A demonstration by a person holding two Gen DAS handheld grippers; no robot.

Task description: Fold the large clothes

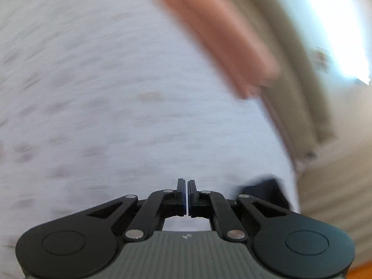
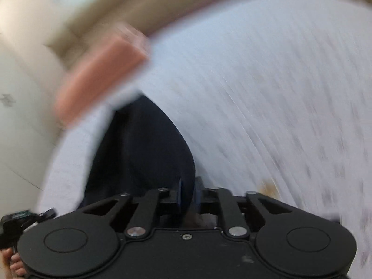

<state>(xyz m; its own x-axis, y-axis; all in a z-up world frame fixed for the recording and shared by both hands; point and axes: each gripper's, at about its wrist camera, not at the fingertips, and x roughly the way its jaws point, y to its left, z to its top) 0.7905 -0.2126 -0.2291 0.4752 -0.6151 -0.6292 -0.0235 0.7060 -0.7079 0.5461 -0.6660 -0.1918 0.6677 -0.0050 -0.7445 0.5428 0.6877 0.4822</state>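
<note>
A dark navy garment [image 2: 141, 144] lies in a rounded heap on the white speckled sheet [image 2: 267, 93]. Its near edge runs down between the fingers of my right gripper [image 2: 188, 187], which is shut on the cloth. In the left wrist view only a small corner of the navy garment [image 1: 265, 189] shows, just right of my left gripper [image 1: 187, 182]. That gripper's pads are pressed together with nothing between them, above the bare white sheet [image 1: 116, 93]. Both views are smeared by motion blur.
A salmon-pink oblong, cloth or cushion, [image 1: 216, 34] [image 2: 100, 79] lies at the sheet's far edge. Beyond it run a beige band [image 1: 302, 81] and pale wall. A bright window [image 1: 337, 23] glares. Fingers of a hand [image 2: 11, 265] show at the lower left. The sheet has a brown stain [image 2: 267, 186].
</note>
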